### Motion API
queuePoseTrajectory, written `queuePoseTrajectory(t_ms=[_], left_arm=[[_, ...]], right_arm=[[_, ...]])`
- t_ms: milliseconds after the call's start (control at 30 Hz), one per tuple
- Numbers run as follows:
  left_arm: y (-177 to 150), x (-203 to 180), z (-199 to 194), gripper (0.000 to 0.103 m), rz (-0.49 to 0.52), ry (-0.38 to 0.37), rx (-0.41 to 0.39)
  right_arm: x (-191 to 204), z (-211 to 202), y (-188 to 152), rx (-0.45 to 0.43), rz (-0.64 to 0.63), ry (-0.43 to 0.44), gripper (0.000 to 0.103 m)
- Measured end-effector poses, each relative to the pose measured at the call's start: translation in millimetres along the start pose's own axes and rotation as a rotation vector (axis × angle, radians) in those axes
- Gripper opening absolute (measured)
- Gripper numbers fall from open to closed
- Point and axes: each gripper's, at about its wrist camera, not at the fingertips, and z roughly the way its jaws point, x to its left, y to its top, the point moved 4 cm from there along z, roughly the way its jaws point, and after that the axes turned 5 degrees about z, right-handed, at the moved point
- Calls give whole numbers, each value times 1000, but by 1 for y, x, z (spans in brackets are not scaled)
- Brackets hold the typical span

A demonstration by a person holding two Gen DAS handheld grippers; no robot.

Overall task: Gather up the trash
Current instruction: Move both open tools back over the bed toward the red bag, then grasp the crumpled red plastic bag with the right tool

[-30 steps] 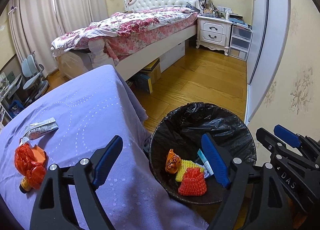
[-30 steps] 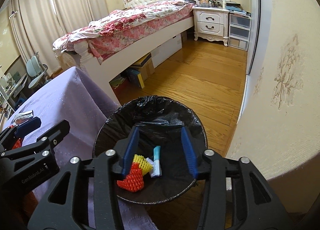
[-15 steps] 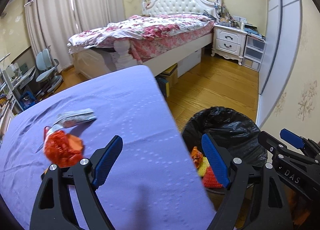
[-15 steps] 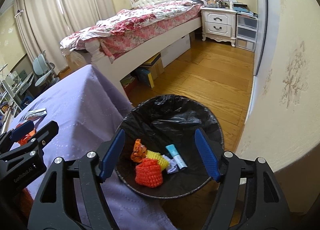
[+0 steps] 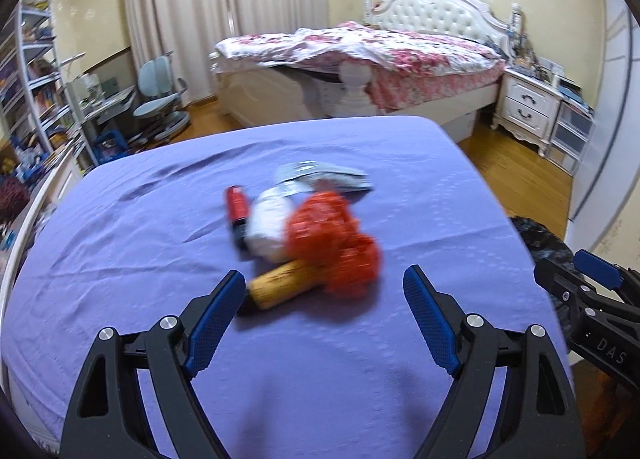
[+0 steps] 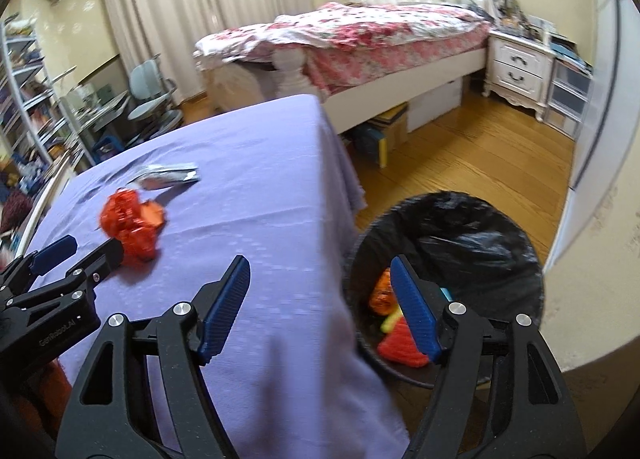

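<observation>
A pile of trash lies on the purple table point(image 5: 160, 243): a red-orange crumpled wrapper point(image 5: 332, 239), a yellow bottle point(image 5: 280, 287), a white wad point(image 5: 266, 227), a small red tube point(image 5: 237, 211) and a silver packet point(image 5: 324, 177). My left gripper point(image 5: 324, 311) is open and empty, just short of the yellow bottle. My right gripper point(image 6: 320, 307) is open and empty, over the table's edge beside the black-lined bin point(image 6: 472, 235), which holds orange, yellow and red trash point(image 6: 394, 343). The wrapper point(image 6: 130, 219) and packet point(image 6: 168, 175) show in the right wrist view too.
A bed with a floral cover point(image 5: 360, 47) stands behind the table. A white nightstand point(image 5: 528, 107) is at the right, a blue chair point(image 5: 158, 99) and shelves point(image 5: 28, 71) at the left. Wooden floor point(image 6: 480, 155) lies between bed and bin.
Both grippers have swung left, away from the bin toward the table. The trash pile now sits in front of my left gripper. The right gripper's jaws have opened wider.
</observation>
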Motion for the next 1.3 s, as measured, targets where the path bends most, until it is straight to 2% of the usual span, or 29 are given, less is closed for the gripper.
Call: queuePoseTrajectory(t_ms=[133, 333, 633, 767, 833, 1000, 1200, 1300], left_arm=[[-10, 40, 1, 81, -64, 59, 16], [-26, 79, 3, 81, -131, 116, 43], [-38, 118, 10, 81, -203, 148, 69], [-39, 120, 12, 81, -203, 138, 67], [-37, 117, 14, 81, -197, 131, 66], [-37, 112, 18, 81, -188, 104, 64], [-34, 95, 22, 81, -152, 73, 60], [-32, 88, 24, 81, -145, 58, 60]], right_arm=[[40, 6, -1, 19, -59, 55, 71], [96, 19, 0, 39, -126, 121, 71], [151, 46, 0, 72, -175, 149, 71], [159, 55, 1, 73, -175, 137, 70], [160, 60, 2, 91, -169, 144, 60], [153, 56, 4, 75, -176, 134, 48], [127, 48, 3, 72, -124, 134, 47], [114, 40, 3, 44, -119, 96, 47]])
